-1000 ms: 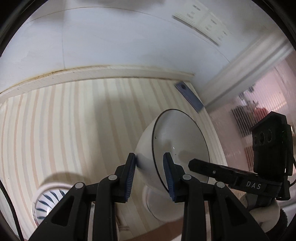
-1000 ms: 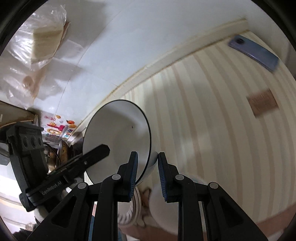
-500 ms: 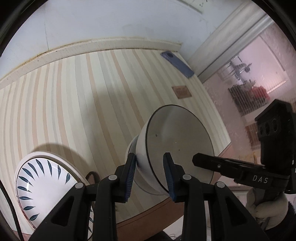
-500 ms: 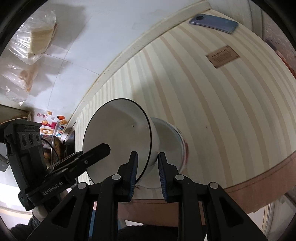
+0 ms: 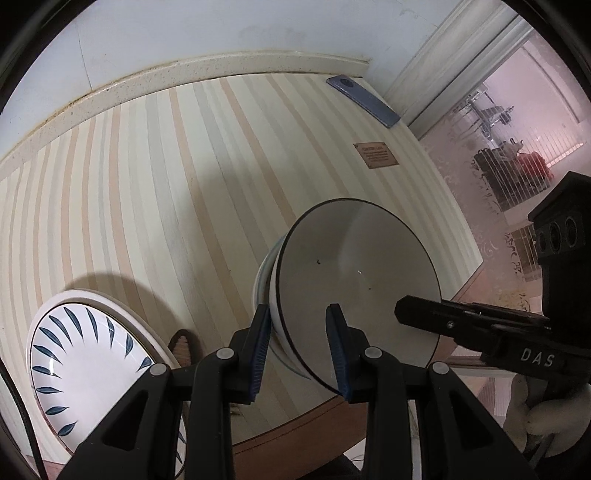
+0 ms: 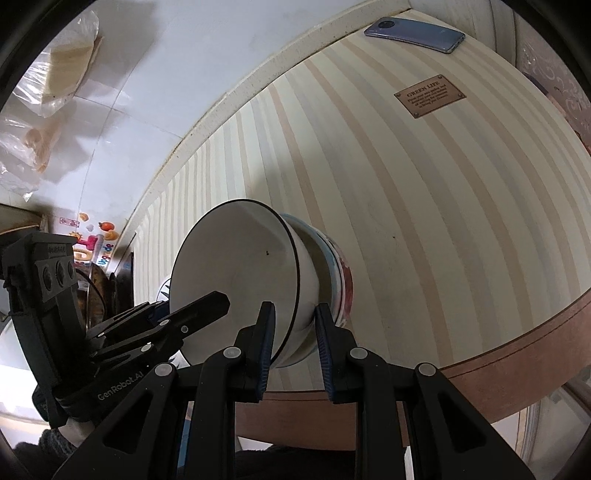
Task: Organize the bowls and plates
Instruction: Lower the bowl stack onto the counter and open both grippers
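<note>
A white bowl with a thin black rim [image 5: 354, 280] [image 6: 240, 273] is held between both grippers, its rim between each pair of pads. It sits nested in a second bowl [image 6: 338, 273] [image 5: 264, 275] standing on the striped table. My left gripper [image 5: 299, 347] straddles the bowl's near-left rim, jaws slightly wider than the wall. My right gripper [image 6: 293, 343] straddles the opposite rim the same way. A white plate with blue leaf marks [image 5: 92, 373] lies at the table's front left.
A blue phone [image 5: 364, 100] [image 6: 413, 34] lies at the far right corner near the wall. A brown label [image 6: 428, 95] is fixed to the striped table [image 5: 166, 177]. The table's brown front edge [image 6: 517, 343] runs close below the bowls. Plastic bags [image 6: 44, 92] hang on the wall.
Both grippers carried the black-rimmed bowl down and set it into the second bowl on the table. Both jaw gaps have widened a little around the rim.
</note>
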Demonstrator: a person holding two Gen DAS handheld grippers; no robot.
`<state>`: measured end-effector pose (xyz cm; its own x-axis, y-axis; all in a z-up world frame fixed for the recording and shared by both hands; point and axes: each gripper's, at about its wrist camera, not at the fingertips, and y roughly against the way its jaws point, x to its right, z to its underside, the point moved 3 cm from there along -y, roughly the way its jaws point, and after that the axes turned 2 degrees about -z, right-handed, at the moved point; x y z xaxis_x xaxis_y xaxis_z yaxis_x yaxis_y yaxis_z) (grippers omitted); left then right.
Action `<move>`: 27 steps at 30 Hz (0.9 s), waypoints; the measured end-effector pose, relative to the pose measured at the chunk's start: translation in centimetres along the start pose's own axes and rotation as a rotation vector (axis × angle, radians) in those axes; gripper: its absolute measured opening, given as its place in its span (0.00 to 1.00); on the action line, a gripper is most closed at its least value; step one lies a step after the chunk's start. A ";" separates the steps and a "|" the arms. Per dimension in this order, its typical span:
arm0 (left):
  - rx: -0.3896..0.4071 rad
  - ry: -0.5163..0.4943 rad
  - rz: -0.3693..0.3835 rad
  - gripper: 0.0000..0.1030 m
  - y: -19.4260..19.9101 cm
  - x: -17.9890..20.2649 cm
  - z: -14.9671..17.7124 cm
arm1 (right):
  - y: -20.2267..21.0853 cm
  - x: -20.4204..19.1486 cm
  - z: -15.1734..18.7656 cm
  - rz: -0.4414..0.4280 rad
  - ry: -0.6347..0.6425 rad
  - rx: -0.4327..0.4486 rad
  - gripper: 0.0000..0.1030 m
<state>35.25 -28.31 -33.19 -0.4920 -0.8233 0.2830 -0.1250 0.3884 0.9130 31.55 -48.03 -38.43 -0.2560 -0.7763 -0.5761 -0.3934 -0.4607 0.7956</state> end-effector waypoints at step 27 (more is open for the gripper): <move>0.034 -0.031 -0.105 0.28 3.7 1.0 0.3 | 1.3 -1.7 0.7 0.168 0.054 -0.058 0.42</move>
<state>34.05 -27.63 -29.59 -0.5006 -0.8474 0.1767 -0.2059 0.3149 0.9265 30.87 -46.99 -36.55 -0.2656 -0.8654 -0.4250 -0.2972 -0.3458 0.8900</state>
